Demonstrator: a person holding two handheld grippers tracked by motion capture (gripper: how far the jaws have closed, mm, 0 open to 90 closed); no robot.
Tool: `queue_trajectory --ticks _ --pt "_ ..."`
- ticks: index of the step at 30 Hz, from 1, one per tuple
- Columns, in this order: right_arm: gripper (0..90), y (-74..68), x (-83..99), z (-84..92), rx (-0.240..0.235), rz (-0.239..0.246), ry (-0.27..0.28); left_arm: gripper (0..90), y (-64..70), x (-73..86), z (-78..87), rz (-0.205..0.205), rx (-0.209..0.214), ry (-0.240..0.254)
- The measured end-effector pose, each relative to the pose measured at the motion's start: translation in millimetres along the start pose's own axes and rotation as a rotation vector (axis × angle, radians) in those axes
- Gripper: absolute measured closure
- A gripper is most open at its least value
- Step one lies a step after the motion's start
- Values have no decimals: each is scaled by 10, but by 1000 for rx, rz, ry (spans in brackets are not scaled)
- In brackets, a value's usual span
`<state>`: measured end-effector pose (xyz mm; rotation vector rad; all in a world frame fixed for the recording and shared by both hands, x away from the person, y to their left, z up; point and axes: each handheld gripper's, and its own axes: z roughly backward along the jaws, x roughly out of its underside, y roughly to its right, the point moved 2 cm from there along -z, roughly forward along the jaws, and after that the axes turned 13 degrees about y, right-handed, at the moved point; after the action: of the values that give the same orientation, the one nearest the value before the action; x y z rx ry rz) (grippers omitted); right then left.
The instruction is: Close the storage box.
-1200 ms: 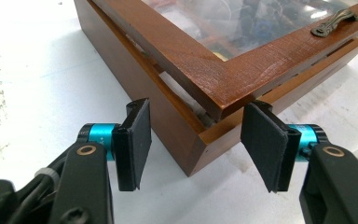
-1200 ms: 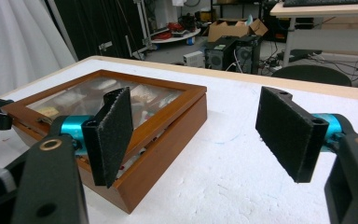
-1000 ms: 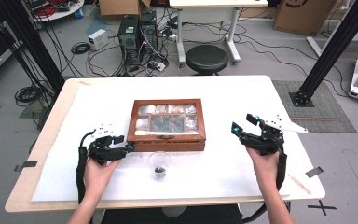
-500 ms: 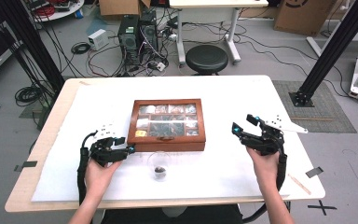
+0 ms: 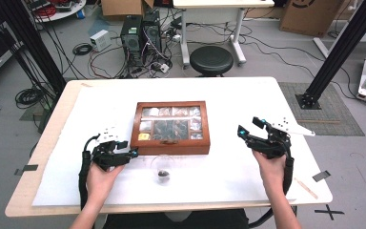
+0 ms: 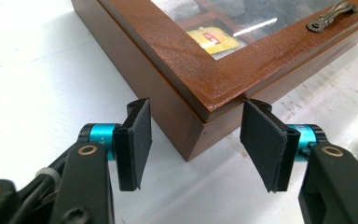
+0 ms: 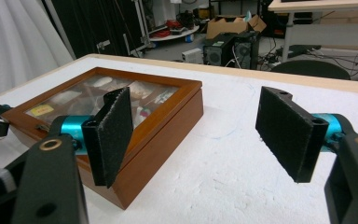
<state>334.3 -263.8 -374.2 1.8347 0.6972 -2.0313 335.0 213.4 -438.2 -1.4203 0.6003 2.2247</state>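
Note:
A wooden box (image 5: 171, 143) with a glass lid sits shut at the middle of the table, with packets showing through the glass. My left gripper (image 5: 129, 149) lies at its near left corner. In the left gripper view the open jaws (image 6: 196, 140) stand on either side of that corner (image 6: 200, 93), and the pads (image 6: 135, 140) are apart from the wood. A yellow tea bag (image 6: 212, 38) lies under the glass, near a metal lid handle (image 6: 331, 16). My right gripper (image 5: 249, 126) is held to the right of the box, open (image 7: 200, 135) with nothing between its pads; the box (image 7: 158, 116) is beyond its left jaw.
A small clear glass (image 5: 163, 169) with something dark in it stands just in front of the box. A white sheet (image 5: 100, 105) covers the table. Behind the table are a round stool (image 5: 211, 59), computer towers (image 5: 140, 31) and cables on the floor.

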Motion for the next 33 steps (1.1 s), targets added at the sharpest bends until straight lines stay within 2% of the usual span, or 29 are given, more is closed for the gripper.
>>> queue_trajectory --ticks 6,13,18,21,26,33 --pt "280 -4 16 -22 -4 2 -10 426 -9 -4 31 2 6 5" --pt "275 5 13 51 12 15 -19 404 -39 -31 118 -13 7 26" --pt "262 60 21 126 58 36 -40 377 -92 -128 233 -27 5 94" --pt "258 108 32 166 92 46 -55 357 -147 -212 339 -37 -7 151" --pt "256 157 48 196 117 61 -69 331 -254 -294 511 -41 -35 236" --pt "250 192 58 206 134 80 -83 318 -361 -321 642 -44 -54 291"
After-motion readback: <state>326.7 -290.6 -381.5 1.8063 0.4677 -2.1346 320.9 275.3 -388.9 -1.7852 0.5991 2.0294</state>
